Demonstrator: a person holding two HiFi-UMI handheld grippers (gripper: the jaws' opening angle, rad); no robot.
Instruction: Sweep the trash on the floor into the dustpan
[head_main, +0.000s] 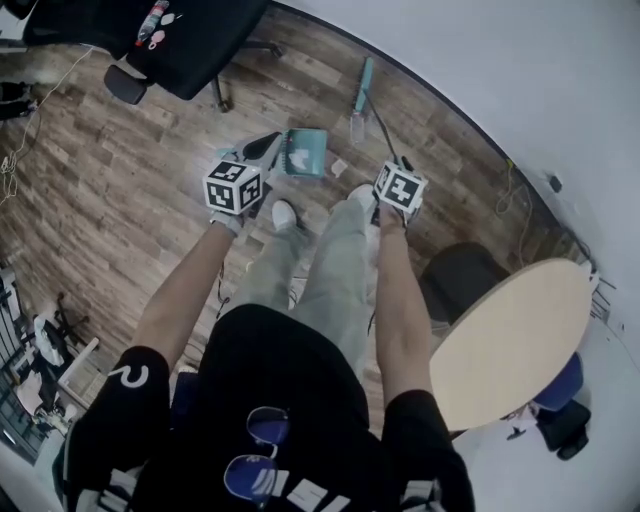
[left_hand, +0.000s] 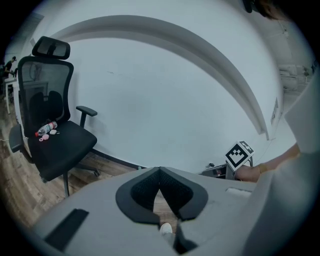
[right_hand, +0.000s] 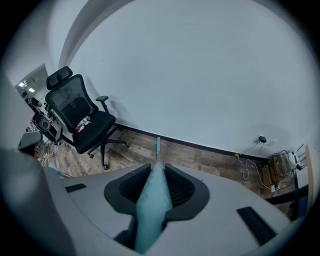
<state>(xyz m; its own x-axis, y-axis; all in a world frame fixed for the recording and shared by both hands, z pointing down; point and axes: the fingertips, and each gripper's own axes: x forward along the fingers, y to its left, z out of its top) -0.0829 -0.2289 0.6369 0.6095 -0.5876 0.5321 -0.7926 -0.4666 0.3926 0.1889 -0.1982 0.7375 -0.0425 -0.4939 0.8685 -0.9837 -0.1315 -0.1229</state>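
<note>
A teal dustpan (head_main: 303, 152) rests on the wood floor ahead of the person's feet. A small pale scrap of trash (head_main: 339, 167) lies just to its right. My left gripper (head_main: 263, 149) hovers at the dustpan's left edge. In the left gripper view this gripper (left_hand: 160, 172) has its pads meeting at the tips, and I see nothing between them. My right gripper (head_main: 396, 166) (right_hand: 156, 172) is shut on the teal broom handle (right_hand: 151, 205). The broom (head_main: 362, 86) reaches out over the floor toward the wall.
A black office chair (head_main: 170, 40) (left_hand: 50, 125) (right_hand: 80, 120) with small items on its seat stands at the far left. A round wooden table (head_main: 510, 340) and a dark seat (head_main: 460, 275) are on the right. Cables (right_hand: 250, 165) lie along the white wall's base.
</note>
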